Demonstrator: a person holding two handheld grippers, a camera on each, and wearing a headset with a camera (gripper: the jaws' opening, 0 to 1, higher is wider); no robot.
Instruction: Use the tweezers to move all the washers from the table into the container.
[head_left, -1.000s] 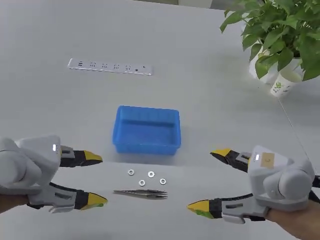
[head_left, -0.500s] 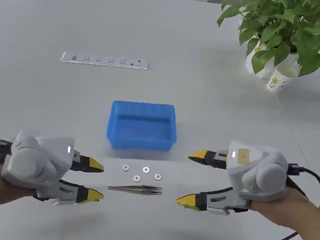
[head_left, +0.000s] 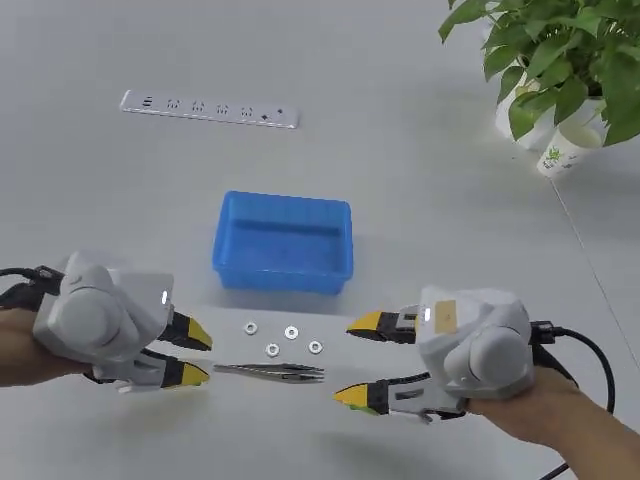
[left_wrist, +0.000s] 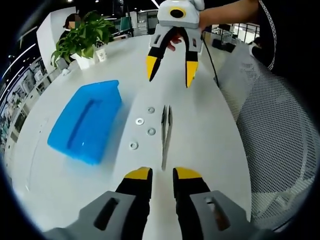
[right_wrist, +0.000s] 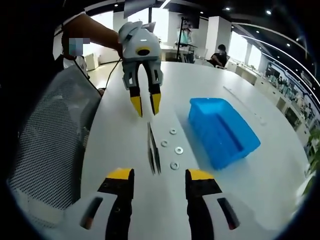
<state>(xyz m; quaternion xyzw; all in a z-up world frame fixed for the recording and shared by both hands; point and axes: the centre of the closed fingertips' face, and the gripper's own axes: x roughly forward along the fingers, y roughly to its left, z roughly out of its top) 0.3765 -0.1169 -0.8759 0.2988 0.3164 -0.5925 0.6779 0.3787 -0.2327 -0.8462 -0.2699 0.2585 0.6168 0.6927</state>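
The left tongs stand a narrow gap apart and hold nothing, their yellow tips just beside the closed end of the tweezers. The right tongs are spread wide, also holding nothing, and face the tweezers' forked end from the other side. In each gripper view the other tongs point straight back along the tweezers.

There is one pair of tweezers, lying flat on the white surface. Four washers lie loosely grouped just beyond it, none touching another. One blue container stands beyond the washers, near them but apart. Farther back are one power strip and one potted plant.

The left hand and right hand hold the tongs level, tips turned inward toward each other. Both hands are cut off by the picture's edge, as is the plant at the top right. A black cable runs off from the right tongs.
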